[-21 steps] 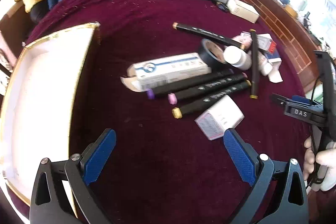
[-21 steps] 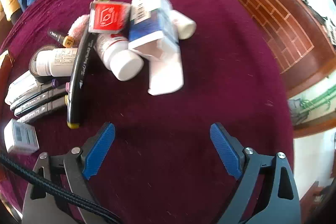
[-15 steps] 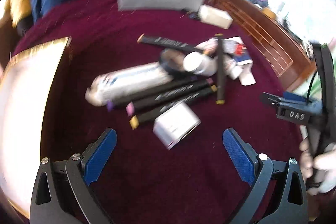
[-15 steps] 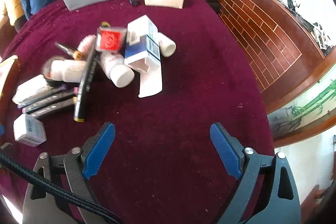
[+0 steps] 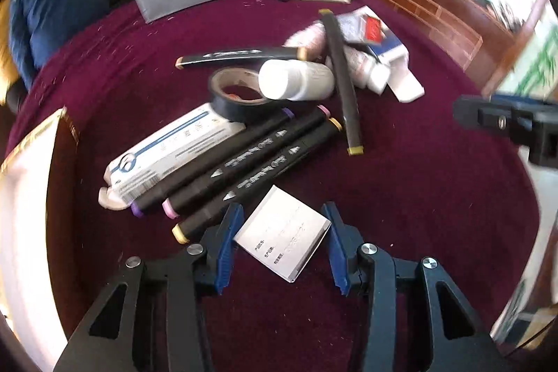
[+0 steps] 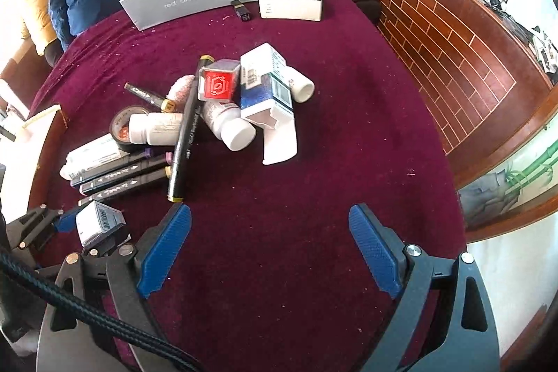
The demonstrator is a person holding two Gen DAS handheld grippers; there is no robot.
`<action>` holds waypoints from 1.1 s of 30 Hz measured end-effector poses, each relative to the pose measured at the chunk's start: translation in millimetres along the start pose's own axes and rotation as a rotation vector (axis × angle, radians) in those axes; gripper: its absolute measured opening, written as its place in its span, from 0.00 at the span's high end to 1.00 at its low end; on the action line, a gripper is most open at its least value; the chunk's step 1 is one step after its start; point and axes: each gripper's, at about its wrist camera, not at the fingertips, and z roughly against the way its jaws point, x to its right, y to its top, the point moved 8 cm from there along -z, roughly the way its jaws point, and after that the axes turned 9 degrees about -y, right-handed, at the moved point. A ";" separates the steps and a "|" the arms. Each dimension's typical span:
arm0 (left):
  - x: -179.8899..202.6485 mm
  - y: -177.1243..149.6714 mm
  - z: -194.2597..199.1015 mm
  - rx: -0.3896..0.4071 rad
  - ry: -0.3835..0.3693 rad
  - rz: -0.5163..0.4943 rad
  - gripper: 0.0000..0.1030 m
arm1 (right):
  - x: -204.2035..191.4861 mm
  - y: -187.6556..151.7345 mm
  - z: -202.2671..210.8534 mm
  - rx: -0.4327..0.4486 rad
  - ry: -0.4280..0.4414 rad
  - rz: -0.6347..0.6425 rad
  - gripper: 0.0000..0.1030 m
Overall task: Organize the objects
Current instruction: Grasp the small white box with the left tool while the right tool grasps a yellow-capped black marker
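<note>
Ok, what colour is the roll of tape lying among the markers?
Black, with a tan cardboard core. The roll of tape shows best in the left wrist view.

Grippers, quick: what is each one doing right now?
Left gripper: narrowed around the small white box, contact unclear.
Right gripper: wide open, empty, above the maroon tablecloth.

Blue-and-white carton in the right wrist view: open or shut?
Open: the blue-and-white carton lies on its side, end flap folded out onto the cloth.

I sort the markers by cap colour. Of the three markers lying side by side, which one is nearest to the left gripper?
The yellow-capped marker: its end lies just beside the left gripper, while the pink and purple ones lie farther away.
</note>
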 end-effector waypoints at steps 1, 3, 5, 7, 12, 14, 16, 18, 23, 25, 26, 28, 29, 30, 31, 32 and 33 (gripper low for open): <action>-2.7 1.0 5.0 0.014 -0.013 0.026 0.61 | -3.1 1.8 1.8 0.002 0.018 0.007 0.09; -8.4 1.9 21.9 0.047 -0.033 0.069 0.61 | -10.5 4.7 3.2 0.000 0.066 0.013 0.09; -13.8 1.7 41.4 0.080 -0.033 0.089 0.61 | -22.4 8.6 0.6 -0.016 0.125 0.025 0.10; -17.0 1.1 57.8 0.104 -0.045 0.116 0.61 | -32.3 13.4 -8.1 -0.060 0.193 0.000 0.13; -19.8 -9.5 81.2 0.136 -0.053 0.181 0.61 | -54.1 23.4 -35.9 -0.154 0.258 -0.066 0.40; -23.5 -15.7 83.6 0.137 -0.051 0.206 0.61 | -60.7 27.8 -45.8 -0.157 0.217 -0.061 0.43; -28.3 -20.6 85.4 0.133 -0.059 0.229 0.61 | -70.0 31.2 -53.1 -0.158 0.209 -0.051 0.47; -32.1 -25.5 85.4 0.126 -0.052 0.241 0.61 | -72.2 34.9 -55.8 -0.153 0.192 -0.049 0.52; -38.5 -36.2 83.0 0.113 -0.031 0.266 0.61 | -80.0 48.0 -66.1 -0.142 0.153 -0.067 0.66; -40.7 -39.7 82.7 0.112 -0.027 0.267 0.61 | -81.5 52.0 -71.8 -0.145 0.134 -0.090 0.66; -40.5 -40.5 82.7 0.111 -0.025 0.270 0.61 | -81.1 53.5 -74.2 -0.149 0.133 -0.101 0.66; -42.4 -42.8 82.9 0.106 -0.012 0.273 0.61 | -81.7 54.9 -80.3 -0.167 0.134 -0.127 0.70; -43.2 -43.6 83.0 0.105 -0.010 0.277 0.61 | -81.3 55.4 -82.6 -0.179 0.146 -0.140 0.79; -44.7 -44.7 83.8 0.104 -0.008 0.283 0.61 | -80.6 54.9 -85.1 -0.195 0.160 -0.151 0.82; -46.1 -45.8 84.5 0.103 -0.005 0.286 0.61 | -79.5 54.5 -85.4 -0.207 0.166 -0.155 0.87; -47.4 -46.2 85.3 0.103 -0.004 0.288 0.61 | -77.3 52.7 -83.9 -0.220 0.186 -0.161 0.88; -48.4 -46.8 86.1 0.104 -0.002 0.294 0.61 | -75.9 51.5 -81.9 -0.221 0.192 -0.159 0.90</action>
